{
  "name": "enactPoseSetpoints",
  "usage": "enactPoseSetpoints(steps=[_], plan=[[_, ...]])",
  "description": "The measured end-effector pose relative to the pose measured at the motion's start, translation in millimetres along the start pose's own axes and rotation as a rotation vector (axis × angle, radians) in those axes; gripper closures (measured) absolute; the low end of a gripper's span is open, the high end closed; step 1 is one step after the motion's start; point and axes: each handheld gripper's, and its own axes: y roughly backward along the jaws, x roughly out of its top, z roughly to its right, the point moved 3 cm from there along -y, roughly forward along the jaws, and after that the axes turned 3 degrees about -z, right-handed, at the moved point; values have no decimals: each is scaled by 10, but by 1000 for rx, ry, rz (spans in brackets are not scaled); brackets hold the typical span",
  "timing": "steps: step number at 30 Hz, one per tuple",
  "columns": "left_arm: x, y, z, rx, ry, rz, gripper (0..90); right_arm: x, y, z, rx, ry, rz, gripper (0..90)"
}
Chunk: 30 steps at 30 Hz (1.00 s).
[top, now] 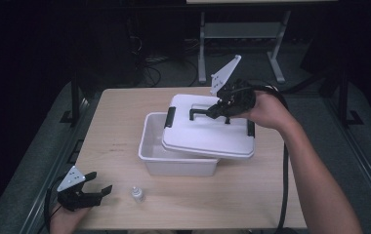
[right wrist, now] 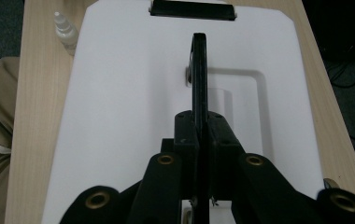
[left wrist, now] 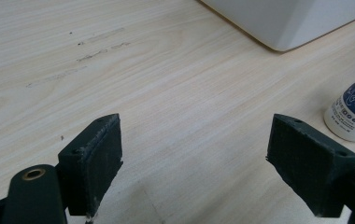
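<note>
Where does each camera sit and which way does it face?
High view: above the person's side, facing forward and down on the light wooden table; forearms, both grippers show.
Left gripper view: on the left gripper, low over the table; open jaws.
Right gripper view: on the right gripper, along the white plastic lid; jaws clamp its black handle.
Shared: small white dropper bottle.

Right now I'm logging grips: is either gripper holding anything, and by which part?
The right gripper is shut on the lid's black handle, lid askew over the white bin. The left gripper is open, holding nothing.
</note>
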Motion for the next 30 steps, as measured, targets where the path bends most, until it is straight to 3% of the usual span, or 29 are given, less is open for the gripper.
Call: enactPoseSetpoints(steps=[30], plan=[[9, -12, 18, -1, -6, -8, 177, -237, 263, -51, -38, -37, -4, 837]])
